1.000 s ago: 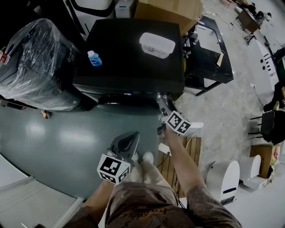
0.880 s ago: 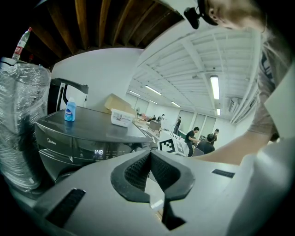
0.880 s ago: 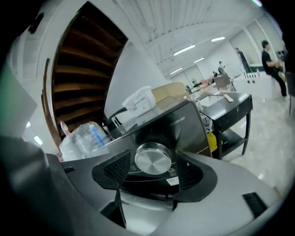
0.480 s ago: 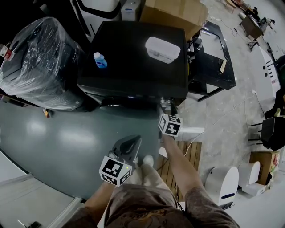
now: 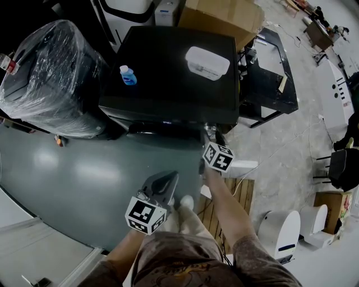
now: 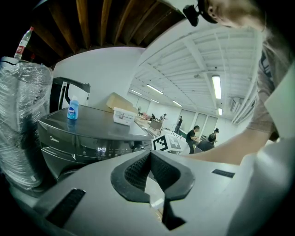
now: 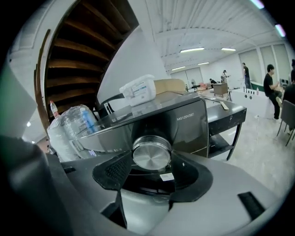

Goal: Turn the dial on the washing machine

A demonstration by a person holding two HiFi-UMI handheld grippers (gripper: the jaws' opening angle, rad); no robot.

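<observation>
dial (image 7: 151, 156): brushed metal (satin sheen) | washer (image 5: 168, 73): glossy blk top

Workshop hall: concrete floor (image 5: 280, 140), cardboard box (image 5: 221, 17), plastic-wrapped appliance (image 5: 47, 78).

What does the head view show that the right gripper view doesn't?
Only the head view shows the left tongs, shut, and the marker cube on the right tongs. Only the right gripper view shows the silver dial clamped between the right tongs. Both show the washing machine and the white box on top.
</observation>
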